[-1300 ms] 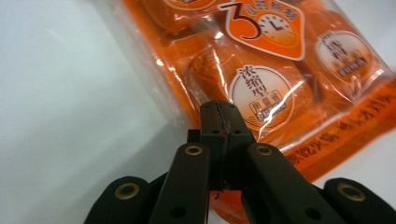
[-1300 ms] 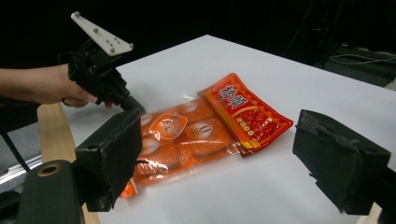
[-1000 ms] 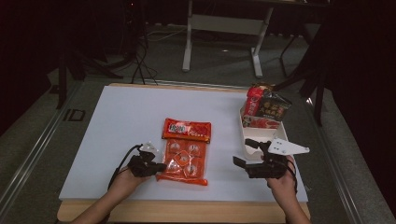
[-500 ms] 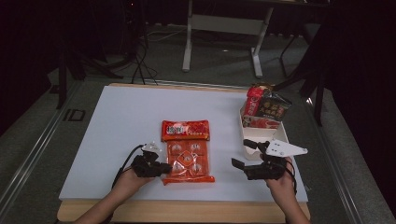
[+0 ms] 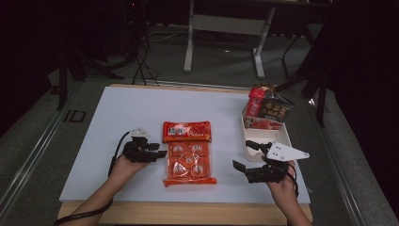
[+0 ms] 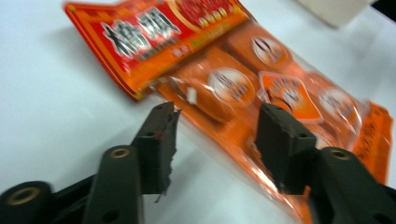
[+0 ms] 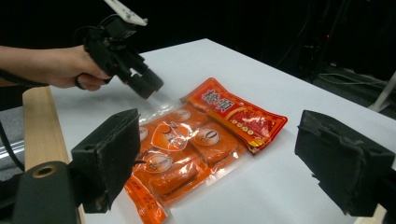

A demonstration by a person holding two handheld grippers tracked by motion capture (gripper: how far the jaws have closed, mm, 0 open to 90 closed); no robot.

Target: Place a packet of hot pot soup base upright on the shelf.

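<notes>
One glossy orange snack pouch (image 5: pixel 189 157) (crinkly plastic, flat), left tongs (image 5: pixel 161 149) just spreading beside it, right tongs (image 5: pixel 243 156) spread wide.

Snack packet (image 5: pixel 189 153): orange clear-fronted pouch, red header with white characters; worktop (image 5: pixel 117 113): white, pale wood edge; tray (image 5: pixel 263 141): apparently cream; gripper fingers (image 7: pixel 107 154): black.

White table (image 5: pixel 117 122) with a wooden front edge. Orange snack packet (image 5: pixel 189 153) lies flat near its middle; right of the packet, a white tray (image 5: pixel 250 146) holding upright packets
</notes>
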